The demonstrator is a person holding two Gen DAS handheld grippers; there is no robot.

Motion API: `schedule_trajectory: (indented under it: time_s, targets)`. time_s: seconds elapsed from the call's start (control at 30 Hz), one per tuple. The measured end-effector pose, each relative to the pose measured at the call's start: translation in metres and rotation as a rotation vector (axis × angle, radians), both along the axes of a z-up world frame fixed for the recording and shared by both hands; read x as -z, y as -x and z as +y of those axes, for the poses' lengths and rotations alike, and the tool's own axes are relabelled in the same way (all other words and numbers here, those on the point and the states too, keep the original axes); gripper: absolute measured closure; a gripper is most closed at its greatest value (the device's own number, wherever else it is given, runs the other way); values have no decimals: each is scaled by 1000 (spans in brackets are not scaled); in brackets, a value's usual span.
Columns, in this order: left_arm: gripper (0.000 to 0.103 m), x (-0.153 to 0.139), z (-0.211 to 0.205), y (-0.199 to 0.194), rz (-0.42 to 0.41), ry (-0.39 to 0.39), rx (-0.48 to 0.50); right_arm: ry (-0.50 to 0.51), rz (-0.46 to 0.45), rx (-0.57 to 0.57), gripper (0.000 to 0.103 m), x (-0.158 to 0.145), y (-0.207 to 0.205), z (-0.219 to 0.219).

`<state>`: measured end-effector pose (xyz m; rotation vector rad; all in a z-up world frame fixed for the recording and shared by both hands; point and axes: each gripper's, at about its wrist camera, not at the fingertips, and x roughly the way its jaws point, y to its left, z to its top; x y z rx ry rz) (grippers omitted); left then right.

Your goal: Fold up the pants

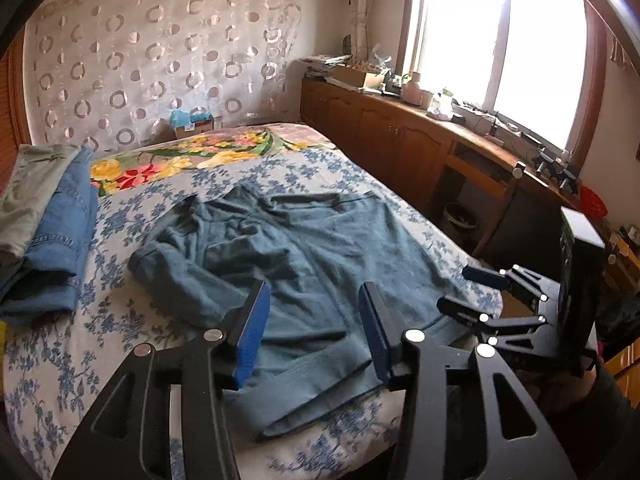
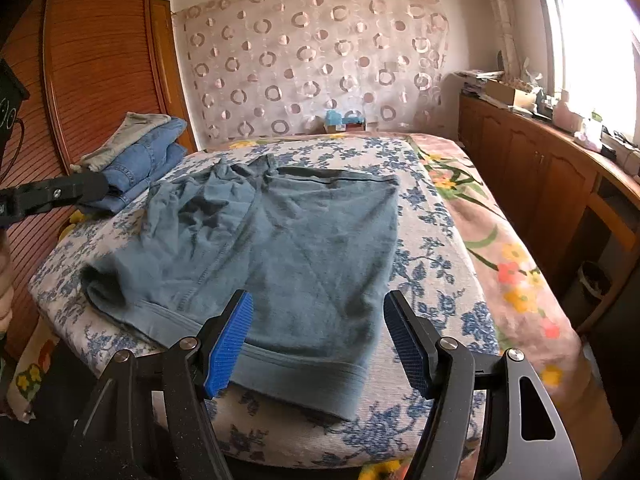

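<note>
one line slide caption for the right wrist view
Right tool open above the hem of teal pants spread on a floral bed; folded jeans stacked behind.

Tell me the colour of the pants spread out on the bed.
The pants are a muted teal blue, plain; the right wrist view shows them best.

Teal soft matt knit-cloth pants [image 2: 280, 248]; blue-flowered woven cotton bedsheet [image 2: 432, 276], matt; folded blue denim jeans [image 2: 140, 168], coarse; glossy brown wood cabinets [image 1: 400, 140].

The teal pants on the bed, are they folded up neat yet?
Not yet. The teal pants lie spread across the bed, rumpled on one side, with the waistband near the edge. No tongs hold them.
</note>
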<state>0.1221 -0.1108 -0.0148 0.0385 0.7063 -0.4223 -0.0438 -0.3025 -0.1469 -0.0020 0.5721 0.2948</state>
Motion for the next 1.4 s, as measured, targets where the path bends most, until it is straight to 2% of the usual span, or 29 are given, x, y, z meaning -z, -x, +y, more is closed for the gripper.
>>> schedule_trajectory:
  time_s: [0.13, 0.27, 0.47, 0.57, 0.63, 0.67, 0.83, 1.17, 1.27, 1.3, 1.33, 1.4]
  targets:
    - [50, 6, 15, 7, -1, 1, -28, -3, -1, -22, 33, 0, -3, 11]
    - [50, 21, 33, 12, 26, -11, -56, -3, -1, -55, 33, 1, -5, 25]
    - [50, 54, 50, 11, 95, -26, -111, -6, 1, -115, 41, 5, -7, 43]
    - [50, 66, 56, 11, 111, -29, -135, 6, 5, -145, 48, 7, -9, 51]
    - [50, 71, 56, 13, 117, -38, -141, 4, 11, -172, 65, 7, -13, 54]
    - [50, 73, 56, 14, 121, -38, -139, 7, 13, -181, 66, 6, -15, 56]
    - [50, 79, 56, 18, 128, -33, -140, 4, 25, -194, 67, 8, -22, 71]
    - [50, 83, 59, 21, 123, -6, -139, -3, 85, -217, 67, 16, -31, 73]
    - [41, 84, 58, 22, 118, -20, -151, -12, 96, -232, 67, 15, -33, 74]
    - [41, 84, 58, 22, 116, -19, -150, -11, 97, -238, 69, 15, -34, 76]
    - [41, 84, 59, 22, 116, -16, -151, -10, 97, -243, 79, 15, -35, 76]
    - [40, 83, 60, 22, 118, -10, -152, -7, 85, -249, 86, 13, -34, 76]
